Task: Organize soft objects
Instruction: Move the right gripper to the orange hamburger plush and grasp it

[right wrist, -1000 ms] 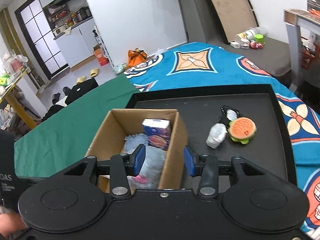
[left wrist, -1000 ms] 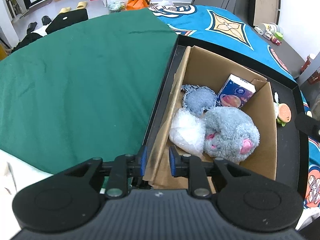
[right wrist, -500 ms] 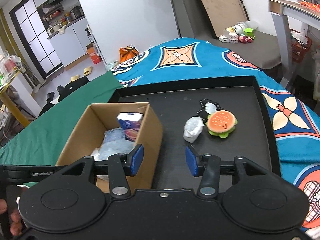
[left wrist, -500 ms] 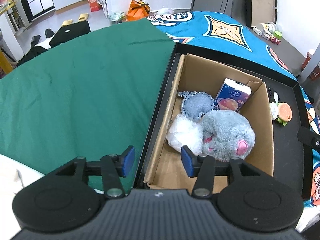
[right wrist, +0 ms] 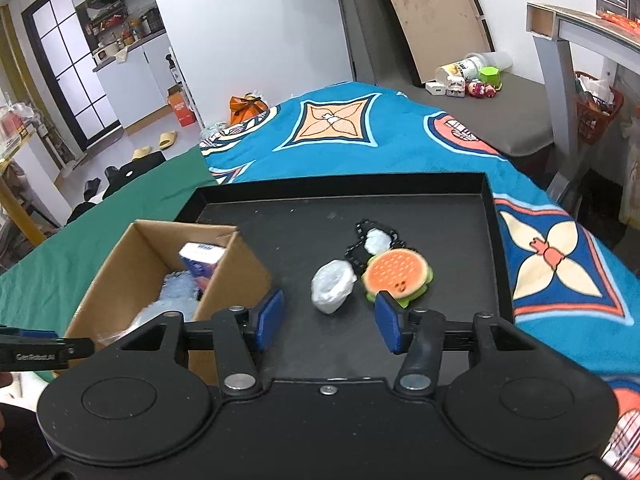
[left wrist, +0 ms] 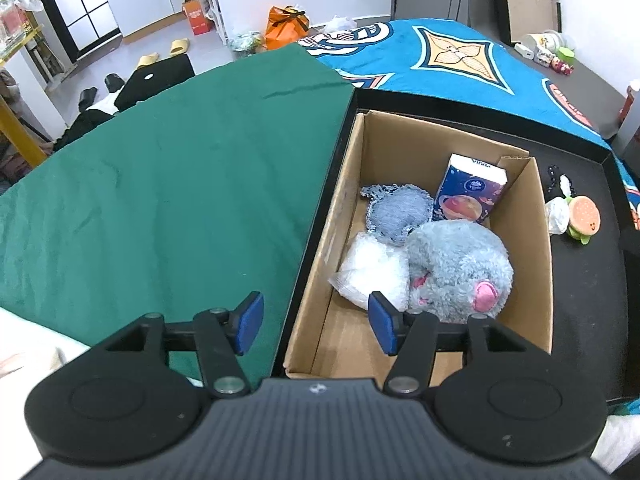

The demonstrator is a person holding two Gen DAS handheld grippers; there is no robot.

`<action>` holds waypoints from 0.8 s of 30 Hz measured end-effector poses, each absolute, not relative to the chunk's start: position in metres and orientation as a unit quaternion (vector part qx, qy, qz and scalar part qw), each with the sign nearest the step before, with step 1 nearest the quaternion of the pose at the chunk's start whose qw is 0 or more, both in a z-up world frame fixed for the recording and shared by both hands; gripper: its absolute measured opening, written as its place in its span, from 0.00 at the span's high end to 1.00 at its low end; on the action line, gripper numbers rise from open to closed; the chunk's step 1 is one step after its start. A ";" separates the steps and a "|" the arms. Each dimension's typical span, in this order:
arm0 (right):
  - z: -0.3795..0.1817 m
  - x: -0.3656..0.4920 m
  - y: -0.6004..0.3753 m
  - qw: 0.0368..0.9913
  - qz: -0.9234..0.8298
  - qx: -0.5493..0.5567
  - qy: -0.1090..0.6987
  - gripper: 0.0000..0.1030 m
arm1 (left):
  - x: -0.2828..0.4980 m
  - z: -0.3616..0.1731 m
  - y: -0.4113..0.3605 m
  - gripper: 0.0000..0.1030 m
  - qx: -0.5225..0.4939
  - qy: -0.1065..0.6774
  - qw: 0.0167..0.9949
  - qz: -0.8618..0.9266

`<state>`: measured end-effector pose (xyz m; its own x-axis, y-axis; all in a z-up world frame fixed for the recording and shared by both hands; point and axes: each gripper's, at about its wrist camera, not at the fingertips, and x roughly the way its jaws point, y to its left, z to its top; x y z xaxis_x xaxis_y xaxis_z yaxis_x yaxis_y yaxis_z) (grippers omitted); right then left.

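Note:
A cardboard box [left wrist: 348,184] stands at the left of a black tray [right wrist: 440,340]. It holds a grey plush mouse [left wrist: 460,268], a white plastic bag [left wrist: 372,272], a denim pouch [left wrist: 400,212] and a blue tissue pack [left wrist: 468,196]. On the tray to the right of the box lie a burger plush [right wrist: 396,276], a crumpled white bag [right wrist: 332,284] and a black chain with a white lump [right wrist: 376,240]. My left gripper [left wrist: 316,324] is open and empty above the box's near left wall. My right gripper [right wrist: 328,324] is open and empty, just short of the white bag.
The tray rests on a bed with a green cloth [left wrist: 160,184] on the left and a blue patterned cover [right wrist: 360,136] behind and right. The box [right wrist: 132,272] also shows in the right wrist view, at the left. A grey desk [right wrist: 580,24] stands at the far right.
My left gripper let go of the box's near wall, opened wide and drew back. My right gripper moved right, from over the box toward the white bag and burger plush.

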<state>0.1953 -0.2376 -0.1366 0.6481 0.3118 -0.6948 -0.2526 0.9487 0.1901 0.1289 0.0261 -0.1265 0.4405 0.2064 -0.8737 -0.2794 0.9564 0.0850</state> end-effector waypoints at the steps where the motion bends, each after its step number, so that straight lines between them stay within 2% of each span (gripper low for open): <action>1: -0.138 0.198 -0.240 0.907 0.157 0.037 0.389 0.49 | 0.129 -0.126 0.025 0.45 -0.034 0.510 0.847 0.147; 24: -0.200 0.245 -0.285 0.904 0.173 0.047 0.389 0.45 | 0.152 -0.135 -0.004 0.45 0.035 0.539 0.817 0.204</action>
<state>0.2446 -0.2852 -0.1996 0.6379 0.3496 -0.6862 -0.2768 0.9356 0.2194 0.1518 -0.0044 -0.1348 0.3361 0.3705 -0.8659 -0.2957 0.9144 0.2764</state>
